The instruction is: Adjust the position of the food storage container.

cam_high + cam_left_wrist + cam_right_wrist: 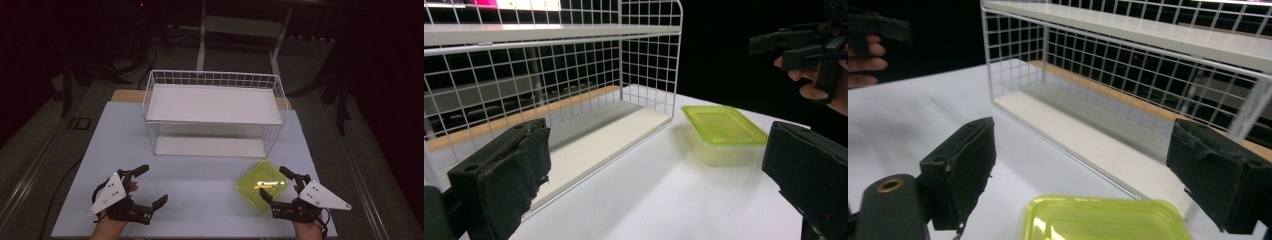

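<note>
From above I see my left gripper [150, 186] wide open over bare table [200, 190], holding nothing. My right gripper [275, 184] gapes too, just beside the green box [262, 184] in front of the wire shelf [212, 112].

In the left gripper view the box [724, 132] stands ahead, near the shelf's corner.

In the right gripper view the box [1103, 220] lies between my open jaws, not gripped.
</note>
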`<move>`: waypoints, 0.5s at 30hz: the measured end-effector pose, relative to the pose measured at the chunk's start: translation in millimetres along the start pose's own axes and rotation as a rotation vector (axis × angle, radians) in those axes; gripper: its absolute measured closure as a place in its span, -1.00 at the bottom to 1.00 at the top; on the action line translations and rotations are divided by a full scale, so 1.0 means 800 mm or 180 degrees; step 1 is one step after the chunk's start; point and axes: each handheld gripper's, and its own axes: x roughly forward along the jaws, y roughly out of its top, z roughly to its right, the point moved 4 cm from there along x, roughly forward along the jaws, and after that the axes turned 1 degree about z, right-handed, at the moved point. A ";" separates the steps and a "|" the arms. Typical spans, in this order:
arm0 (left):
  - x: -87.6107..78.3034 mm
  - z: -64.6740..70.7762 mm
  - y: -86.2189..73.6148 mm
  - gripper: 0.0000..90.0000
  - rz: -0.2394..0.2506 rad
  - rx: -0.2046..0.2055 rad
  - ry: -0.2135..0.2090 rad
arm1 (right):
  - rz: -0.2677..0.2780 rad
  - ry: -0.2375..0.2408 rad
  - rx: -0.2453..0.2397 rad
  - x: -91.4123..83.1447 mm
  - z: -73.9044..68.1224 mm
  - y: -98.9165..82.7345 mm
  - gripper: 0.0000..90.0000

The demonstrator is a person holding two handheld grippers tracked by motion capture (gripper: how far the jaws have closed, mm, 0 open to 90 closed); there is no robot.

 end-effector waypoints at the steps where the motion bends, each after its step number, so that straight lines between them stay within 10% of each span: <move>1: -0.001 -0.001 0.000 -1.00 0.0001 0.0006 0.0011 | -0.0005 -0.0005 -0.0006 0.000 -0.001 0.001 -0.72; 15: 0.004 -0.001 -0.003 -1.00 -0.0042 -0.0010 -0.0026 | -0.0135 0.0057 0.0141 -0.004 0.002 0.017 -0.73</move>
